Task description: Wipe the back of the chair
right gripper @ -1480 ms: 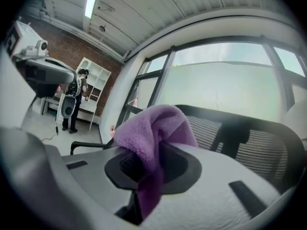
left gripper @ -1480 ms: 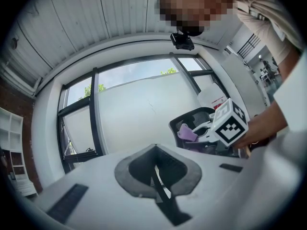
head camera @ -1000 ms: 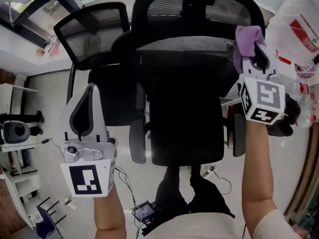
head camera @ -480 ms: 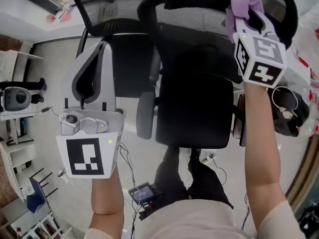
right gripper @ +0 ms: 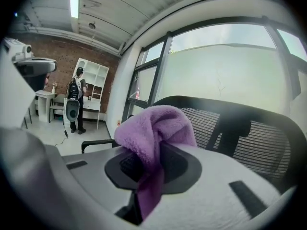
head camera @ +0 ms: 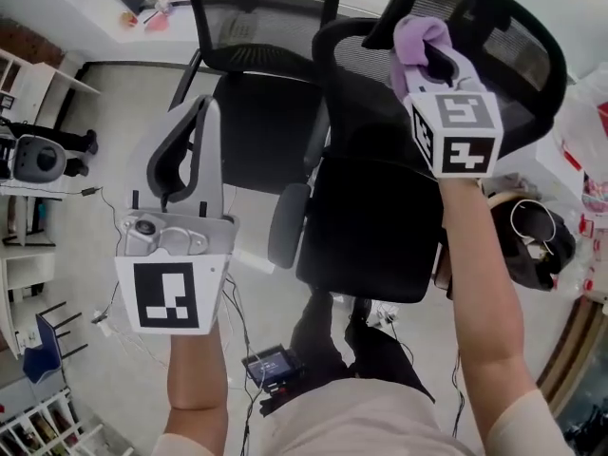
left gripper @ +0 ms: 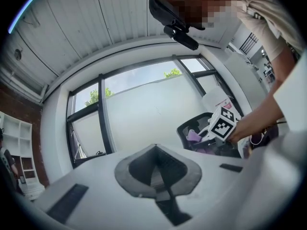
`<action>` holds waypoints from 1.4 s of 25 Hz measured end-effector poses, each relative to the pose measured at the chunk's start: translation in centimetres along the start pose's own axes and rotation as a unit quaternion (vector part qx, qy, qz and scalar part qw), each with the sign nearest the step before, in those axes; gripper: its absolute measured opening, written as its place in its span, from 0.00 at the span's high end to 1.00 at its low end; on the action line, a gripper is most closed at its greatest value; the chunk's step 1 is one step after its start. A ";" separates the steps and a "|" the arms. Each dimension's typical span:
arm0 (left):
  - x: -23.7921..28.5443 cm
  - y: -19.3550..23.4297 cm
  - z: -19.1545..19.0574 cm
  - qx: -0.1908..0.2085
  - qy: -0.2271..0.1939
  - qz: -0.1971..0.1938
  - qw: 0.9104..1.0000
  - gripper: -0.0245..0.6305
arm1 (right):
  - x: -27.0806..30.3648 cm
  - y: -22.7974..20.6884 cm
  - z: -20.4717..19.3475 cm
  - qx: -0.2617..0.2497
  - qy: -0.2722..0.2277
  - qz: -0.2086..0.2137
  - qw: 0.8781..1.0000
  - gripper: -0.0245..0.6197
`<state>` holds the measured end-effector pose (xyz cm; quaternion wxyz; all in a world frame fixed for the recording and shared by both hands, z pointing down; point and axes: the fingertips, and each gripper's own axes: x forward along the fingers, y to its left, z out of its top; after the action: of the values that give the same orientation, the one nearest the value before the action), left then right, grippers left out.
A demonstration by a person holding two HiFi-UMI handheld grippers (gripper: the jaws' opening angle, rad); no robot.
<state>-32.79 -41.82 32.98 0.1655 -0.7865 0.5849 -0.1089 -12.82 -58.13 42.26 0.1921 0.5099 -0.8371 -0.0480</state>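
1. Head view: your right gripper [head camera: 429, 57] is shut on a purple cloth [head camera: 416, 38]. It is up near the top of the chair back [head camera: 508, 60], the black net part. I cannot tell if the cloth touches the net. Your left gripper [head camera: 193, 126] is off to the side over the floor [head camera: 104, 131], well apart from the chair back. A second chair [head camera: 256, 12] stands just beside the first one.

2. Left gripper view: the jaws are together and there is nothing in them. This gripper points up at a big window [left gripper: 139, 95] and the ceiling [left gripper: 72, 28].

3. Right gripper view: the cloth sits in a fluffy bunch over the jaw tips. One end hangs down between them. The chair back is right in front, and I think there is a small gap.

4. How to wipe well, as I see it:
   - Push the fluffy part flat on the net.
   - Slide it side to side, from the top down.
   - Press softly, because the net looks like it bends.
   - The chair may roll or turn, so your free left gripper could hold it steady.
   - Go slow near the dark post on the net, where the cloth might catch.

5. The room, in the right gripper view: a person [right gripper: 74, 97] stands far off by a white shelf [right gripper: 93, 78] and a brick wall [right gripper: 57, 51].
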 end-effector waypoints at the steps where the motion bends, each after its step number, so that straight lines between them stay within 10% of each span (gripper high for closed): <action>1: -0.4 0.2 0.1 0.000 0.002 0.001 1.000 0.95 | -0.5 0.2 -0.2 0.002 0.001 0.005 1.000 0.87; 35: -20.5 -6.5 20.1 0.006 -0.009 -0.024 1.000 0.95 | -41.1 -0.6 13.6 0.040 -0.130 0.159 0.978 0.87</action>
<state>-25.69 -17.90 17.42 0.1732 -0.8000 0.5639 -0.1094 -0.63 -24.12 18.32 0.0665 0.3665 -0.9267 -0.0489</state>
